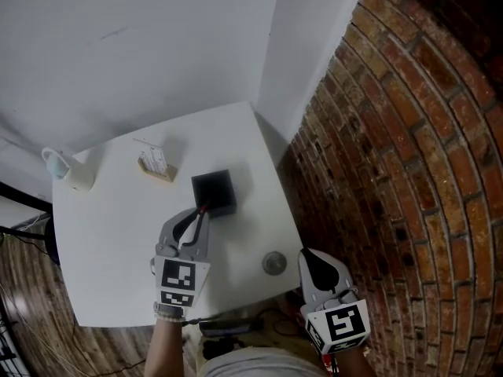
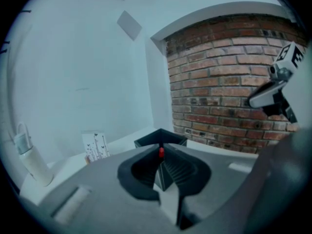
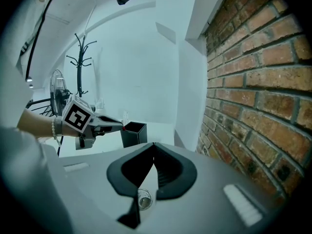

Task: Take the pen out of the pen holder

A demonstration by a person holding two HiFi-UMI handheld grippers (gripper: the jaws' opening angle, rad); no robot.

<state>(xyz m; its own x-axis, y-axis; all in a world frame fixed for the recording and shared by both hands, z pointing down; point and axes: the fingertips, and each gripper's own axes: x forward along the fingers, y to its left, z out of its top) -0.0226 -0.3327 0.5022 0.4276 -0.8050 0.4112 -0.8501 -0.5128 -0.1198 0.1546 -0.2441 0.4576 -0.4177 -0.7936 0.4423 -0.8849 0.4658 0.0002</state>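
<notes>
A black square pen holder (image 1: 218, 188) stands on the white table (image 1: 110, 234), right of its middle. A pen's red top (image 2: 161, 152) sticks up at the holder's near-left edge. My left gripper (image 1: 203, 209) reaches over that edge, shut on the red top. The pen's shaft is hidden inside the holder (image 2: 161, 139). In the right gripper view the left gripper (image 3: 121, 126) meets the holder (image 3: 134, 133) at its rim. My right gripper (image 1: 317, 264) hangs at the table's near right corner, shut with nothing in it.
A card in a wooden stand (image 1: 156, 165) sits left of and beyond the holder. A white bottle (image 1: 67, 170) stands at the far left corner. A small round metal object (image 1: 273, 263) lies near the front edge. A brick wall (image 1: 409, 171) runs along the right.
</notes>
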